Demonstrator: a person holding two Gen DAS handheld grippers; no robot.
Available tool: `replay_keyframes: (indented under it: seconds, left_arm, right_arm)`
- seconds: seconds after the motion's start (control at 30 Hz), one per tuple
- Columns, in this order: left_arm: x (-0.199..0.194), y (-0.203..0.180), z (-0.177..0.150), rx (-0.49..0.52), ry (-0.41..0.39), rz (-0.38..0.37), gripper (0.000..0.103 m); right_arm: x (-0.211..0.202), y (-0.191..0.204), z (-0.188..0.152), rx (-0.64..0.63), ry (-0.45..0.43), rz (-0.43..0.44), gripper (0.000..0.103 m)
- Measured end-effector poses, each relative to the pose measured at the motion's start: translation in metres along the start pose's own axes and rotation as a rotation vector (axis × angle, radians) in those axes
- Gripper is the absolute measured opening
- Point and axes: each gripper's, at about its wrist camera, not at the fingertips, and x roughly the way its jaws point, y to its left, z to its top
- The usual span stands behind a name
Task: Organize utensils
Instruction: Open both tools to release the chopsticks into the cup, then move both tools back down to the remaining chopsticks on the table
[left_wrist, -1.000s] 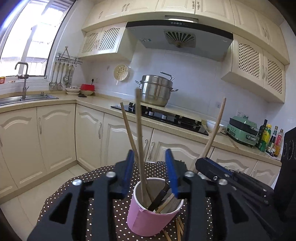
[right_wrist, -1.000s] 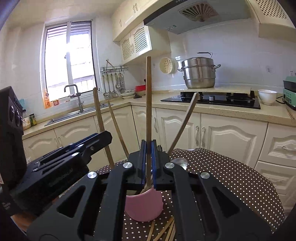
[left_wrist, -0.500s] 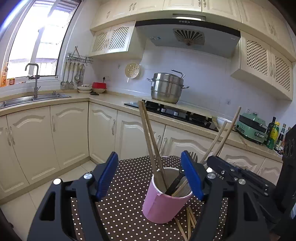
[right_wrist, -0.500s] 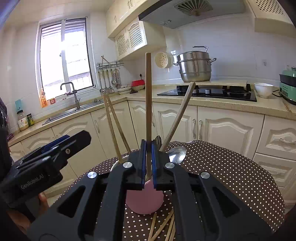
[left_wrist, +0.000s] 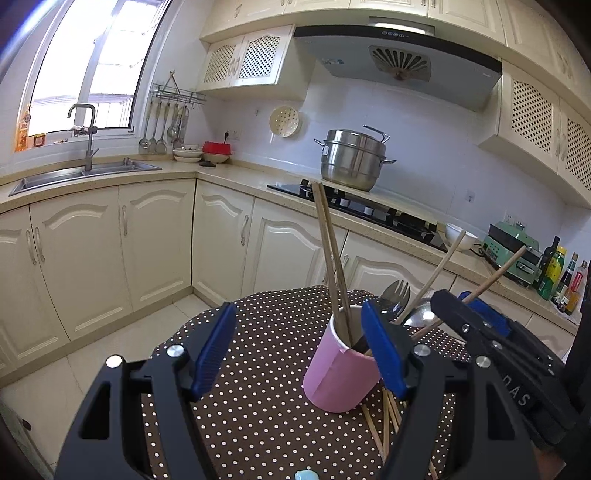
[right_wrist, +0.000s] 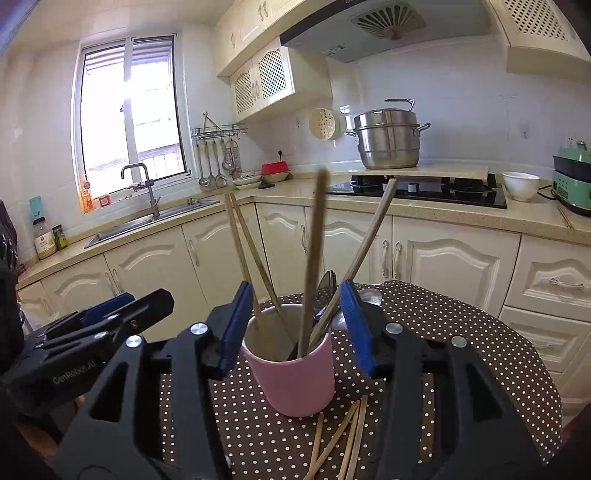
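Standing loose, blurred chopstick (right_wrist: 314, 258) in pink cup (right_wrist: 295, 373)

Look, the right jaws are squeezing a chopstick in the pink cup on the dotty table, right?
Not squeezing. In the right wrist view the right gripper has just opened its jaws; the chopstick stands free in the pink cup on the dotty table.

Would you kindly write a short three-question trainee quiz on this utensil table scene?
1. True or false: the right gripper grips a wooden chopstick.
2. What holds the upright utensils?
A. pink paper cup
B. steel pot
C. white bowl
3. Fill in: loose wooden chopsticks lie on the brown ___ tablecloth.

Key:
1. False: its jaws have just been opening and touch nothing; the blurred chopstick stands in the cup.
2. A
3. polka-dot
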Motion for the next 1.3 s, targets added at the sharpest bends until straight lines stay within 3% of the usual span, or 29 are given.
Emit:
replay_keyframes:
  seconds: [0.37, 0.53, 0.77, 1.03, 1.3]
  left_arm:
    - [-0.019, -0.005, -0.011, 0.037, 0.095, -0.031, 0.069]
    - [-0.016, -0.016, -0.028, 0.101, 0.190, -0.050, 0.069]
    - [0.002, -0.040, -0.061, 0.170, 0.363, -0.135, 0.069]
    - [0.032, -0.067, -0.090, 0.216, 0.494, -0.192, 0.069]
    - [0.062, -0.085, -0.123, 0.250, 0.610, -0.215, 0.042]
  right_arm:
    - [-0.032, -0.002, -0.003, 0.004, 0.009, -0.034, 0.059]
    - [-0.044, -0.008, -0.014, 0.004, 0.044, -0.048, 0.059]
    - [-0.047, -0.025, -0.035, 0.015, 0.129, -0.077, 0.060]
    - [-0.047, -0.058, -0.065, 0.078, 0.226, -0.118, 0.062]
    - [-0.041, -0.082, -0.092, 0.133, 0.301, -0.135, 0.062]
